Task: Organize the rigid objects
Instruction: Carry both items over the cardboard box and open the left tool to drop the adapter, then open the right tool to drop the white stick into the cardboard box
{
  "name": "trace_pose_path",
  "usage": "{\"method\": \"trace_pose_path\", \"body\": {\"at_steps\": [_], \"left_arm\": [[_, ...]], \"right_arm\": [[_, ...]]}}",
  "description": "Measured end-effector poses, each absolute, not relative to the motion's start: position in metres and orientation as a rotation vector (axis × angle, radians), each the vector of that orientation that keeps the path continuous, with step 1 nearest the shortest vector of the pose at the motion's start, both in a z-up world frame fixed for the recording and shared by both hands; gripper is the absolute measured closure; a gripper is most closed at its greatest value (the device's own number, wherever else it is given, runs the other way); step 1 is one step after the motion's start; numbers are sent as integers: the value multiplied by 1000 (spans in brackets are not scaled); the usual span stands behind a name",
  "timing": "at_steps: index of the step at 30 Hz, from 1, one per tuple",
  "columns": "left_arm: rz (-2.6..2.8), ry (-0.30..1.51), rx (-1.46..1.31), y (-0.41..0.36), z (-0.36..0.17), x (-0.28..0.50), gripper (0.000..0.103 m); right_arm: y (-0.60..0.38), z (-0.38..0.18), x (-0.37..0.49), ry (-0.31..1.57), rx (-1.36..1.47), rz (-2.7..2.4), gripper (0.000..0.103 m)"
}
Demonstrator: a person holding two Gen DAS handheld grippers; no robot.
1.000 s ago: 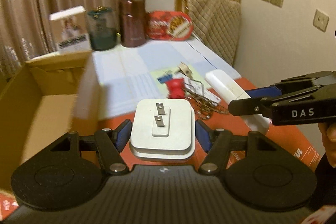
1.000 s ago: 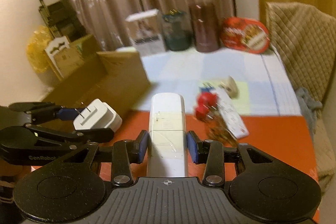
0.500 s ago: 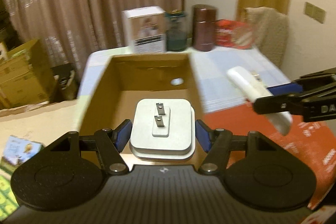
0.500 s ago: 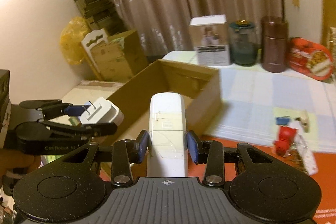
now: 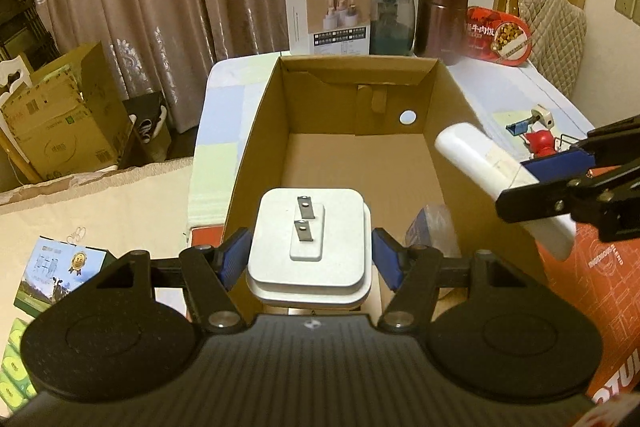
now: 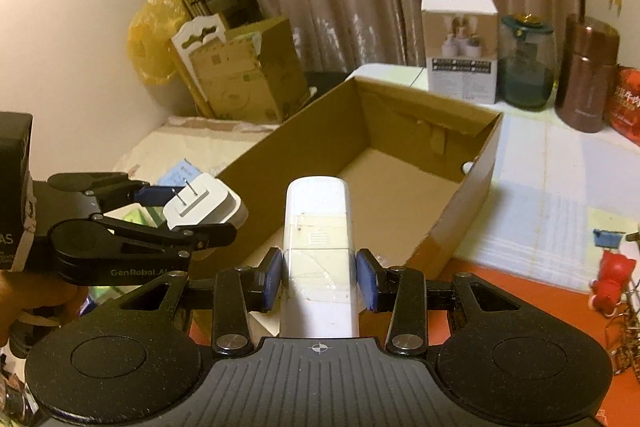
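My left gripper (image 5: 308, 261) is shut on a white plug adapter (image 5: 308, 239), prongs facing up, held over the near end of an open cardboard box (image 5: 256, 131). My right gripper (image 6: 319, 281) is shut on a long white remote-like device (image 6: 318, 227), held over the box's near right rim (image 6: 472, 203). The right gripper shows in the left wrist view (image 5: 560, 183) with the white device (image 5: 480, 155). The left gripper shows in the right wrist view (image 6: 176, 215) with the adapter (image 6: 204, 203). A blue-and-clear item (image 5: 430, 231) lies in the box's near right corner.
A white carton (image 5: 328, 15), green jar (image 5: 390, 19), brown canister (image 5: 440, 17) and red tin (image 5: 496, 35) stand behind the box. A red figure (image 6: 610, 273), clips and chain lie on the table to the right. Cardboard boxes (image 5: 56, 115) stand on the floor at left.
Both grippers have swung left from the orange mat and small items to over the cardboard box, each still holding its object.
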State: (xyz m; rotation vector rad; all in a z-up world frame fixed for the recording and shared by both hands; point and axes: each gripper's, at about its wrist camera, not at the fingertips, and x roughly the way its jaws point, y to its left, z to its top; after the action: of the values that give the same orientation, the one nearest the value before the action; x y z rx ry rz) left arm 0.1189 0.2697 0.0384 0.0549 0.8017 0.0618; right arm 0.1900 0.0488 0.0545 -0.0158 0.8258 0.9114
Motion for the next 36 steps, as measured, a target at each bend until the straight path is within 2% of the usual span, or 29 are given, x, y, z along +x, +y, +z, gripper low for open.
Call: {"method": "trace_pose_path", "body": {"at_steps": [15,36], "left_arm": [[44,816,49,276,27,124,42],[86,765,11,285,44,105,41]], "right_arm": [[74,39,185,860,-50,925,66],[77,36,173,861,-88,950,66]]}}
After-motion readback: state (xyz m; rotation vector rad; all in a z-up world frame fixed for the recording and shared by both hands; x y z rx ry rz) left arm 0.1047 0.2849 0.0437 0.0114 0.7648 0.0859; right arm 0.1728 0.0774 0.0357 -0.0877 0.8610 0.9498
